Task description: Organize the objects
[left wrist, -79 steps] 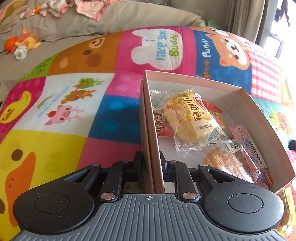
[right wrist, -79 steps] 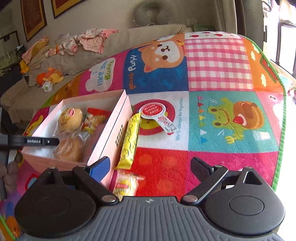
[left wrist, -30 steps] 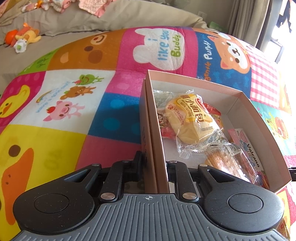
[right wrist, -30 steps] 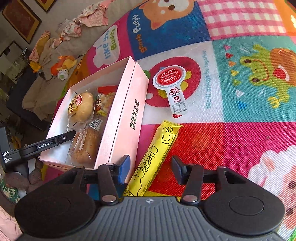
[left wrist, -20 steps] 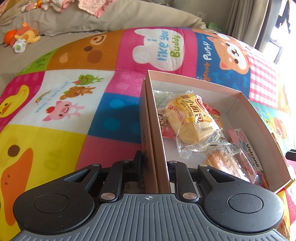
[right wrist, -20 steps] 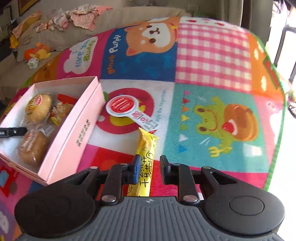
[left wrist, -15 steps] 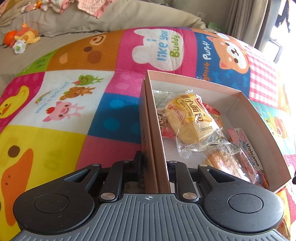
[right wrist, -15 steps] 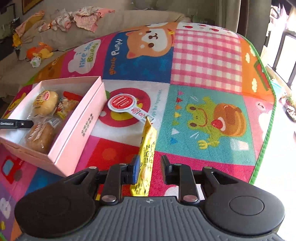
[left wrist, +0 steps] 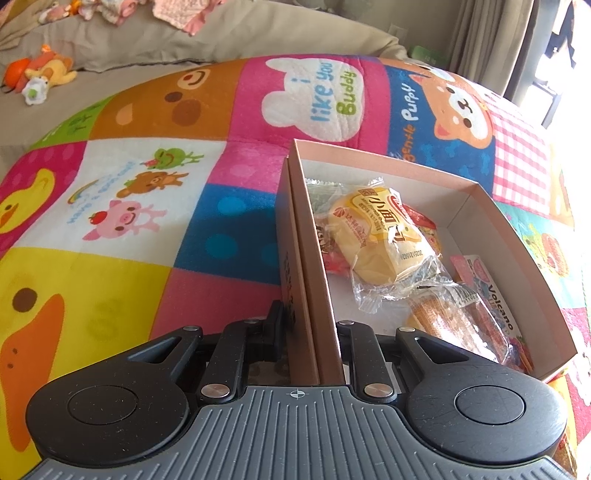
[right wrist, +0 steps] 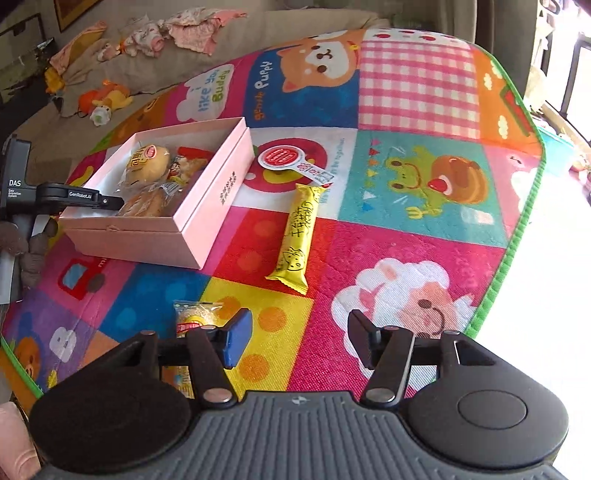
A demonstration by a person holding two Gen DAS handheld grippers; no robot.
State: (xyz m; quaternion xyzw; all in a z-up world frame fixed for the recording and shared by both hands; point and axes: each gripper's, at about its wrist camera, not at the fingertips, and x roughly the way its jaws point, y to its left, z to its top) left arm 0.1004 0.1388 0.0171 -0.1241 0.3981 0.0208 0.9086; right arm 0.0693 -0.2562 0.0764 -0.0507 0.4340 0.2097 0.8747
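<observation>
A pink box (left wrist: 532, 258) (right wrist: 207, 206) lies open on the colourful play mat, holding a yellow bun packet (left wrist: 380, 236) and other wrapped snacks (left wrist: 461, 317). My left gripper (left wrist: 310, 325) is shut on the box's near wall; it also shows in the right wrist view (right wrist: 85, 199). My right gripper (right wrist: 299, 339) is open and empty above the mat. A yellow cheese stick (right wrist: 299, 236) lies flat beyond it, right of the box. A small snack packet (right wrist: 195, 317) lies by the left finger.
A round red and white tag (right wrist: 291, 162) lies on the mat beyond the cheese stick. A beige sofa with clothes (right wrist: 177, 33) and plush toys (left wrist: 40, 74) is behind. The mat's green edge (right wrist: 517, 229) runs on the right.
My right gripper held the yellow cheese stick lifted half a second ago. Now it has let go, opened wide and pulled back; the stick lies on the mat. The left gripper has not moved.
</observation>
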